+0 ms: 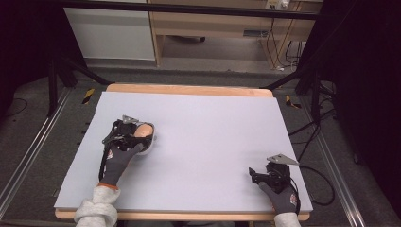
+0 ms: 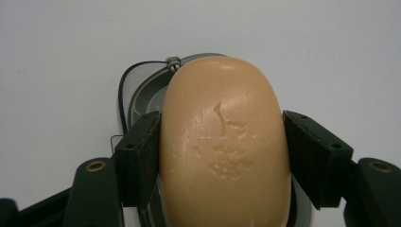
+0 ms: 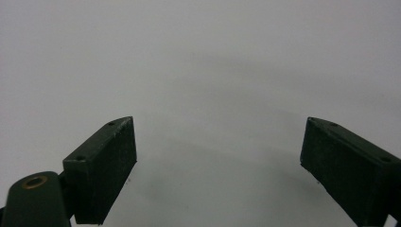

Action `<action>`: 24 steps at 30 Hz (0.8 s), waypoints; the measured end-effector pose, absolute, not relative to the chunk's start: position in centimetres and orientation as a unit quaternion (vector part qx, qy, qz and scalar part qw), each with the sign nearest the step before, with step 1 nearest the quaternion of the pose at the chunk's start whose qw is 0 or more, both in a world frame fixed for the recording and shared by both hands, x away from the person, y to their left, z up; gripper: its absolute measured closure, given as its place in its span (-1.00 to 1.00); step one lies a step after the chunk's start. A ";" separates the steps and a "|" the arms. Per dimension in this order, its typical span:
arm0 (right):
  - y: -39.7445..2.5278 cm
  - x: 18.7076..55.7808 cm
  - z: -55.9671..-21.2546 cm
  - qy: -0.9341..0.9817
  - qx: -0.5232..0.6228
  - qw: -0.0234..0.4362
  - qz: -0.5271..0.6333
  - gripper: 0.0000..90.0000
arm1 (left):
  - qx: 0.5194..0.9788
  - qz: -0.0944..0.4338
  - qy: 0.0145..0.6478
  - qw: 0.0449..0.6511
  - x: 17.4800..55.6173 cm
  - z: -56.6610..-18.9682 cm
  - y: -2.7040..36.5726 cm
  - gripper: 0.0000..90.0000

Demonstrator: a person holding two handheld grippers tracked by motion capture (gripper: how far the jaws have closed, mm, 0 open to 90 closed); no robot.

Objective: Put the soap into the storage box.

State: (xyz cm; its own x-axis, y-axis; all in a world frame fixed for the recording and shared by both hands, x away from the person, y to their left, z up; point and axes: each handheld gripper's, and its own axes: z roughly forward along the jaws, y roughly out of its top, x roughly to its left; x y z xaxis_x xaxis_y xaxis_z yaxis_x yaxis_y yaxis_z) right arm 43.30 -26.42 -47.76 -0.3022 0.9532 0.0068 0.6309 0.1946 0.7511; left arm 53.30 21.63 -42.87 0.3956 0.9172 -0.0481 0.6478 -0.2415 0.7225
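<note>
While the right gripper (image 1: 255, 174) idled wide apart at the table's (image 1: 213, 137) five o'clock, the left gripper (image 2: 222, 156) clamped the soap (image 2: 226, 146) over its dish (image 2: 142, 90) at nine o'clock, so whether lifting or placing, I could not tell.

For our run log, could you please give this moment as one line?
left claw: shut on soap bar, over dish | right claw: open, empty

Bar of soap (image 2: 226, 142) clamped between the left gripper (image 1: 134, 134) jaws, over a soap dish (image 2: 142, 90) at table (image 1: 208, 123) left. Right gripper (image 1: 259, 174) near right front corner, well apart.
</note>
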 end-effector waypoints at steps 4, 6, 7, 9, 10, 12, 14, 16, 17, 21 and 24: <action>-26.4 43.3 -47.8 0.735 0.539 0.242 0.334 -0.74 | 0.766 0.199 0.510 0.337 53.2 -42.9 21.5 -0.31; -26.4 43.3 -47.7 0.733 0.541 0.239 0.335 -0.74 | 0.767 0.199 0.508 0.337 53.2 -42.9 21.5 -0.32; -26.4 43.3 -47.7 0.733 0.541 0.239 0.335 -0.74 | 0.767 0.199 0.509 0.336 53.2 -42.9 21.5 -0.34; -26.4 43.3 -47.7 0.733 0.541 0.239 0.335 -0.74 | 0.765 0.200 0.510 0.338 53.2 -42.9 21.5 -0.35; -26.4 43.3 -47.7 0.733 0.541 0.239 0.335 -0.74 | 0.766 0.201 0.509 0.337 53.2 -42.9 21.4 -0.35; -26.4 43.3 -47.7 0.733 0.541 0.239 0.335 -0.74 | 0.767 0.201 0.508 0.337 53.1 -42.9 21.4 -0.36; -26.4 43.3 -47.7 0.733 0.541 0.239 0.335 -0.74 | 0.767 0.203 0.507 0.336 53.0 -42.9 21.3 -0.38; -26.4 43.3 -47.7 0.733 0.541 0.239 0.335 -0.74 | 0.769 0.204 0.504 0.336 52.9 -42.8 21.4 -0.39; -26.4 43.3 -47.7 0.733 0.541 0.239 0.335 -0.74 | 0.767 0.205 0.505 0.339 52.8 -42.8 21.3 -0.39; -26.4 43.3 -47.7 0.733 0.541 0.239 0.335 -0.74 | 0.766 0.208 0.501 0.346 52.5 -42.5 21.4 -0.40; -26.4 43.3 -47.7 0.733 0.541 0.240 0.334 -0.75 | 0.763 0.209 0.498 0.355 52.3 -42.2 21.3 -0.40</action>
State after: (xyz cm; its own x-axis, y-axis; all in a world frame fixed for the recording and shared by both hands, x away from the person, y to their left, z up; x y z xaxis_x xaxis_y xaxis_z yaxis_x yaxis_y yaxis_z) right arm 43.28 -26.38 -47.71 -0.2991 0.9542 0.0103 0.6333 0.1904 0.7501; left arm 52.25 21.28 -42.15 0.4175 0.9080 -0.0347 0.6112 -0.2523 0.7502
